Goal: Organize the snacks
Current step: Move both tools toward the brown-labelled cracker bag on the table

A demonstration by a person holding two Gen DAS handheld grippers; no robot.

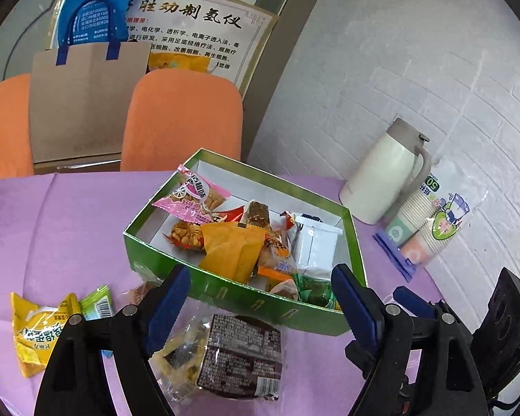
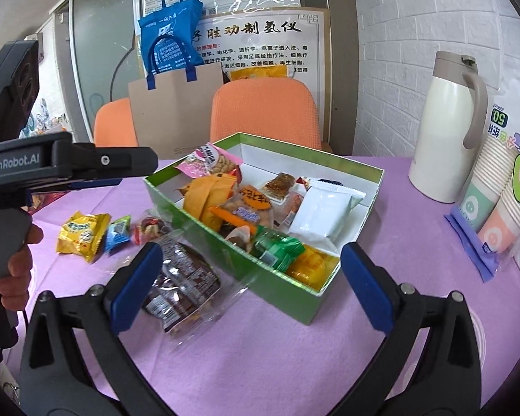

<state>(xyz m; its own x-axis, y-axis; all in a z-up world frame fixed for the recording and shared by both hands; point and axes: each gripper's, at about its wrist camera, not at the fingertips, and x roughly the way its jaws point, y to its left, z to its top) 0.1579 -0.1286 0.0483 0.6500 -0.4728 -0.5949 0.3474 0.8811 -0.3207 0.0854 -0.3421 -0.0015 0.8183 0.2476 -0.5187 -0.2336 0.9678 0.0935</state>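
A green box (image 1: 246, 298) (image 2: 232, 253) with white inner walls stands on the purple cloth, filled with several wrapped snacks. In front of it lies a clear packet with a dark brown label (image 1: 239, 357) (image 2: 183, 284). My left gripper (image 1: 260, 277) is open just above that packet, not touching it. My right gripper (image 2: 253, 253) is also open, with the box's near corner and the packet showing between its fingers and nothing held. A yellow packet (image 1: 38, 332) (image 2: 83, 234), a small green-blue packet (image 1: 97, 303) (image 2: 118, 232) and a reddish one (image 2: 149, 228) lie to the left of the box.
A cream thermos jug (image 1: 381, 180) (image 2: 443, 131) and a sleeve of paper cups (image 1: 430, 225) (image 2: 502, 201) stand at the right by the white brick wall. Two orange chairs (image 1: 183, 118) and a brown paper bag (image 1: 83, 97) are behind the table.
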